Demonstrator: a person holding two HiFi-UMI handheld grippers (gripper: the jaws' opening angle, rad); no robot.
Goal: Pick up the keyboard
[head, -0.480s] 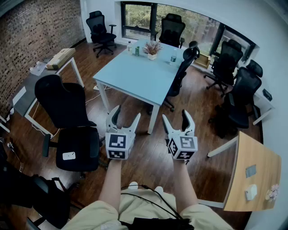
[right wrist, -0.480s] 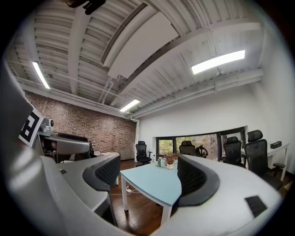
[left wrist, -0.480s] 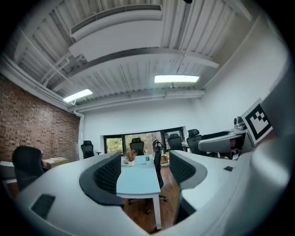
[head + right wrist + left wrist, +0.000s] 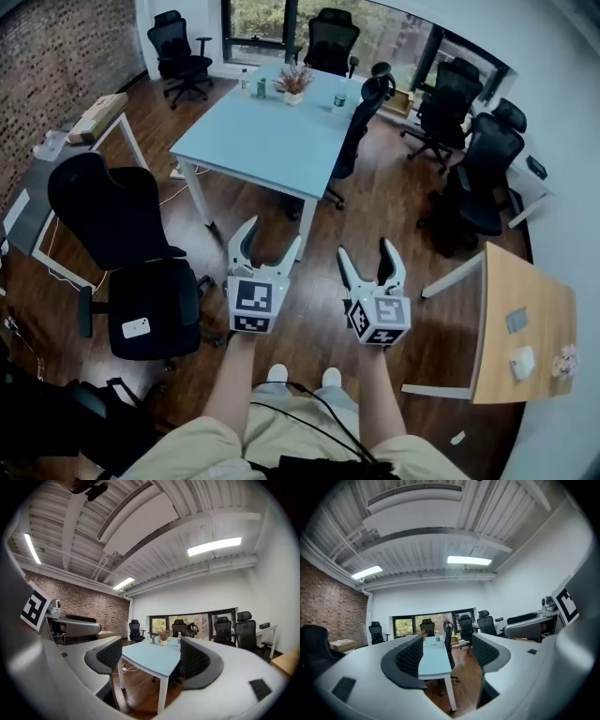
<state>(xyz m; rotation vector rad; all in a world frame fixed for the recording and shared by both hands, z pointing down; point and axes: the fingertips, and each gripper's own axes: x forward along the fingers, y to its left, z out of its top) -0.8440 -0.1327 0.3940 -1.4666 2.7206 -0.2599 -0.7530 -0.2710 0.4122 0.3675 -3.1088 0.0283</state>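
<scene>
Tan, long and flat, a box [image 4: 97, 116] on the grey surface [image 4: 42, 187] at far left is the only keyboard-shaped thing; whether it is the keyboard I cannot tell; nothing is lifted yet. The left hand-held gripper [image 4: 270, 234] and right hand-held gripper [image 4: 366, 251] hang well apart from it over the dark wooden floor [image 4: 314, 281], jaws wide apart and empty; finding, reaching and grasping all remain.

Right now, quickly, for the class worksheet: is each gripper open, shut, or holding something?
Left gripper: open, holding nothing.
Right gripper: open, holding nothing.
</scene>
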